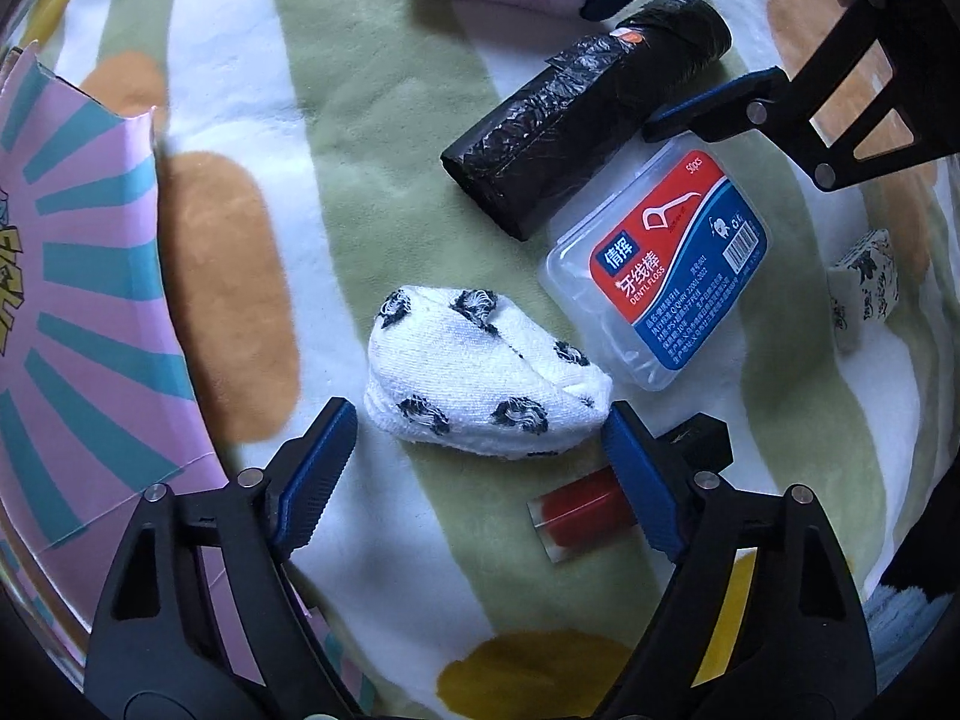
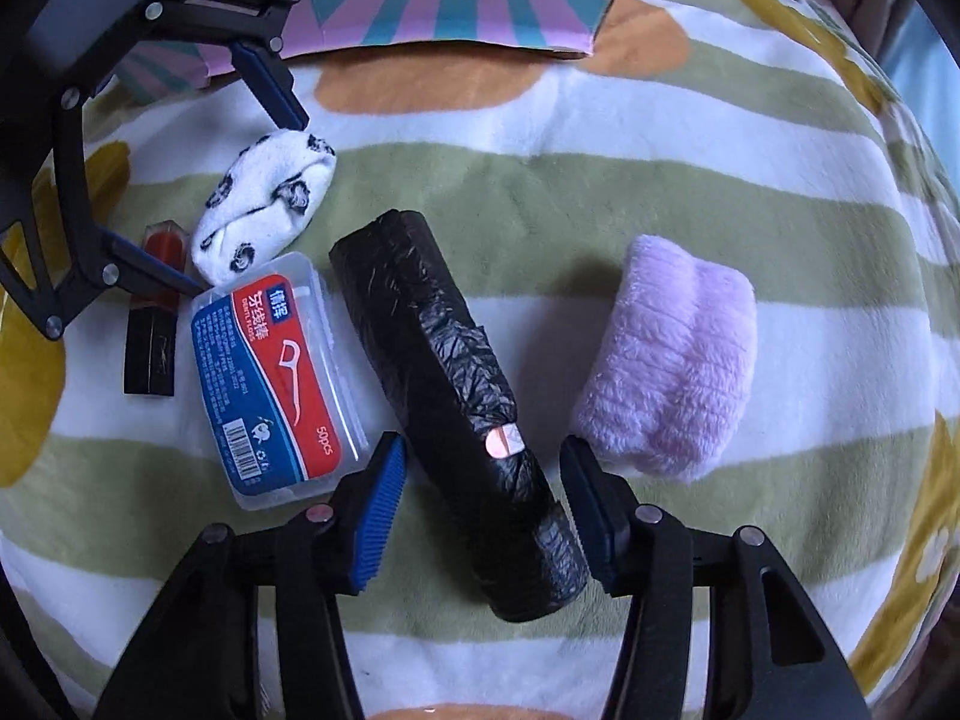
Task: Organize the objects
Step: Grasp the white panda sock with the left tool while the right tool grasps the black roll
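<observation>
A striped fleece blanket [image 2: 600,192] covers the surface; a pink-and-teal box [image 1: 78,324] sits at the left edge of the left view. The floss case [image 1: 660,264] and lipstick [image 1: 576,516] crowd the centre. The left gripper [image 1: 480,462] gapes wide around the sock [image 1: 480,372]. The right gripper [image 2: 480,510] gapes astride the bag roll [image 2: 450,384], lower centre, towel [image 2: 672,360] just beside.

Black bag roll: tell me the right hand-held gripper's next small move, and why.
Probably close on it. The right hand-held gripper is open, with one finger on each side of the black bag roll, which lies on the blanket and is not yet gripped.
</observation>
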### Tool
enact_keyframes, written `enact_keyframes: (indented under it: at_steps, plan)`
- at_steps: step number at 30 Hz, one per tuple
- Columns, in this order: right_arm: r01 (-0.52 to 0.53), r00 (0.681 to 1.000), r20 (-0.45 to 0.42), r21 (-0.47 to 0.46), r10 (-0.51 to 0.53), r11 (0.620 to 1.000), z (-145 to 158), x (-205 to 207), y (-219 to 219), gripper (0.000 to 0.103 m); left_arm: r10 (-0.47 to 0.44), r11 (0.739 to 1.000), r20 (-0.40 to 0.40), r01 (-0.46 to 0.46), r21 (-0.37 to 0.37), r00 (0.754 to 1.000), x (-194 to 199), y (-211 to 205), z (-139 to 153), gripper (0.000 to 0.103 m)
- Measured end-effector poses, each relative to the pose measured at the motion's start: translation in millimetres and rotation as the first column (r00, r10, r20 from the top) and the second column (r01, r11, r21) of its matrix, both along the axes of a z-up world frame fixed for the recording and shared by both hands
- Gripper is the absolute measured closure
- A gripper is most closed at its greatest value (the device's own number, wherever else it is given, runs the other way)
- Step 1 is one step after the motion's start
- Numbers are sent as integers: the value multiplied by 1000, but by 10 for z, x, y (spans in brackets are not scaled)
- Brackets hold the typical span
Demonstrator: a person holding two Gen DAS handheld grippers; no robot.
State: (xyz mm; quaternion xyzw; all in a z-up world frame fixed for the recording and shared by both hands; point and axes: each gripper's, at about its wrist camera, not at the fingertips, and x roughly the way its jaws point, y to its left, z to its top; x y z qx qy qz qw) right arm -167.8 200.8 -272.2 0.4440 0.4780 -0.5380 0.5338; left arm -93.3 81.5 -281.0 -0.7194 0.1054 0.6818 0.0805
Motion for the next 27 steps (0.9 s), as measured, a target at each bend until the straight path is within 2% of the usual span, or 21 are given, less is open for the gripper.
enact_keyframes:
  at_steps: [1, 3, 5, 13, 16, 22, 25, 27]
  plan:
    - [-13, 1000, 9, 3, 13, 1000, -14, -5, -29, 57, 0, 1000, 6, 0, 4, 1000, -2, -4, -10, 34]
    - [-33, 999, 36, 12, 32, 999, -33, -14, -80, 66, 6, 1000, 5, -6, 28, 1000, -8, -16, -2, 42]
    - [-50, 998, 37, 15, 50, 999, -35, -11, -99, 68, 8, 998, 0, -8, 55, 1000, -12, -27, 13, 50]
    - [18, 997, 71, 1, -19, 1000, 50, -70, -66, 72, 9, 997, -3, -8, 76, 1000, 12, -78, 123, 59]
    - [83, 993, 81, -3, -82, 997, 141, -76, -31, 72, 36, 995, -6, -36, 96, 999, 21, -122, 233, 69]
    - [244, 966, 93, -21, -241, 970, 425, -74, 76, 73, 62, 991, -46, -56, 124, 997, 85, -194, 481, 72]
    - [347, 934, 96, -29, -343, 937, 494, -95, 155, 73, 73, 988, -64, -64, 137, 995, 99, -250, 523, 72]
    - [436, 896, 114, -43, -429, 899, 519, -128, 229, 73, 59, 989, -67, -49, 138, 996, 107, -261, 526, 72]
